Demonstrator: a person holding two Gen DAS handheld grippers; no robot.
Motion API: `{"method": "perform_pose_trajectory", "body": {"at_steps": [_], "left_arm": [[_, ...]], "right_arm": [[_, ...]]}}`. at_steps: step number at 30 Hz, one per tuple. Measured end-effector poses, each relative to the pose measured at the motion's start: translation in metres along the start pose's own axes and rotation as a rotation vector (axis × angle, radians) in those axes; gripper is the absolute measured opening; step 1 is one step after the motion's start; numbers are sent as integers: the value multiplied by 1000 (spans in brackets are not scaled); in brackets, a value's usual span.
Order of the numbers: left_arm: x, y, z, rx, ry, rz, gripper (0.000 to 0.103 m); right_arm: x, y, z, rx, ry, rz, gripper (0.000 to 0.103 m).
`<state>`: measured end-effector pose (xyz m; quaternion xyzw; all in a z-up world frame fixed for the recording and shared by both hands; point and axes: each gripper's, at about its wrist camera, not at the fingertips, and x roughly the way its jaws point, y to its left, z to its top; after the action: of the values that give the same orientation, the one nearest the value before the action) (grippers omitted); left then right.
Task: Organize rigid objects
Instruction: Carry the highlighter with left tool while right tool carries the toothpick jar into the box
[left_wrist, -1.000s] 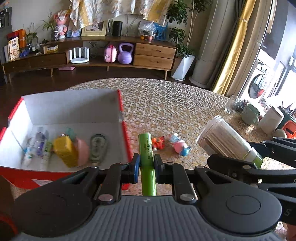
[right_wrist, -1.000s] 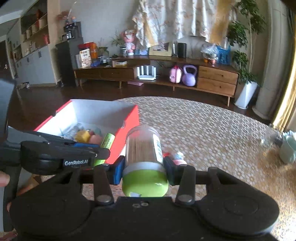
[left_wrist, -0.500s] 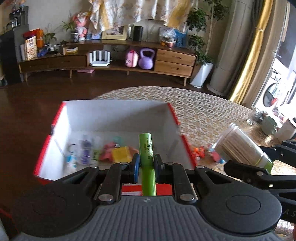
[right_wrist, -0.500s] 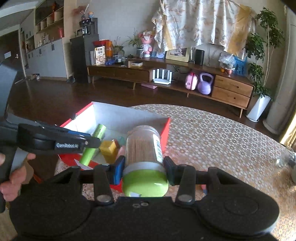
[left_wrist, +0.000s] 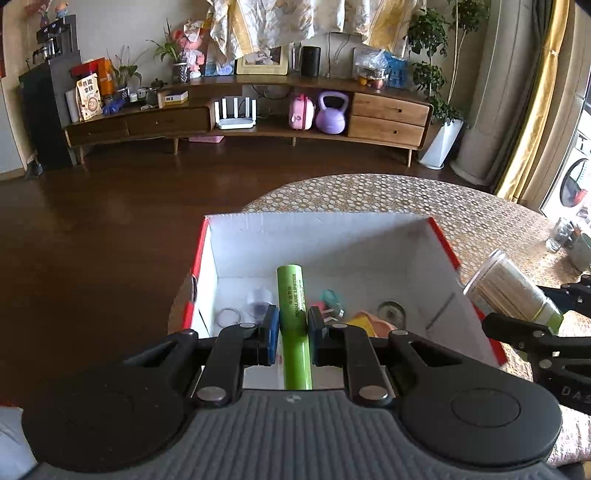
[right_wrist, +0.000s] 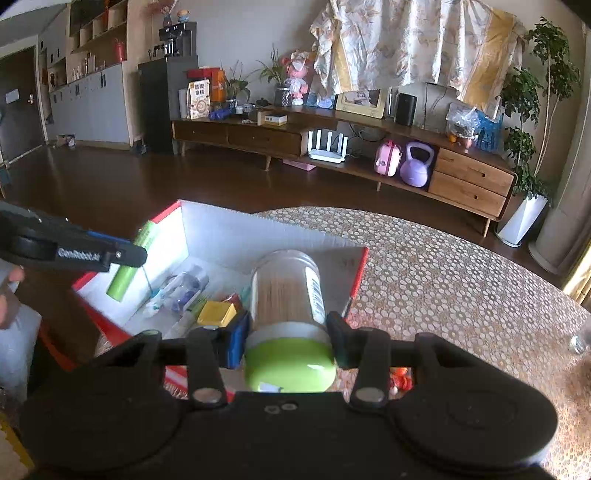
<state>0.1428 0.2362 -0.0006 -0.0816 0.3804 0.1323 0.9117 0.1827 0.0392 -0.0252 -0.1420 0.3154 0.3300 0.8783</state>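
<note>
A red box with a white inside stands on the patterned table and holds several small items. My left gripper is shut on a green lipstick tube and holds it over the box's left part; the tube also shows in the right wrist view. My right gripper is shut on a clear jar of toothpicks with a green lid, held above the box's right near edge. The jar shows at the right in the left wrist view.
Inside the box lie a yellow block, a small clear bottle and a tape dispenser. An orange toy lies on the table right of the box. Glasses and cups stand at the table's far right.
Both grippers have moved left with their objects. The left gripper now holds the tube over the box's inside, and the jar has come over the box's right edge.
</note>
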Motion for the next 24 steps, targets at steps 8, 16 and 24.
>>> {"method": "perform_pose_trajectory", "body": {"at_steps": [8, 16, 24], "left_arm": [[44, 0, 15, 48, 55, 1, 16], [90, -7, 21, 71, 125, -19, 16], [124, -17, 21, 111, 193, -19, 16]], "right_arm": [[54, 3, 12, -14, 54, -7, 44], [102, -2, 15, -15, 150, 1, 44], [124, 4, 11, -16, 230, 3, 44]]}}
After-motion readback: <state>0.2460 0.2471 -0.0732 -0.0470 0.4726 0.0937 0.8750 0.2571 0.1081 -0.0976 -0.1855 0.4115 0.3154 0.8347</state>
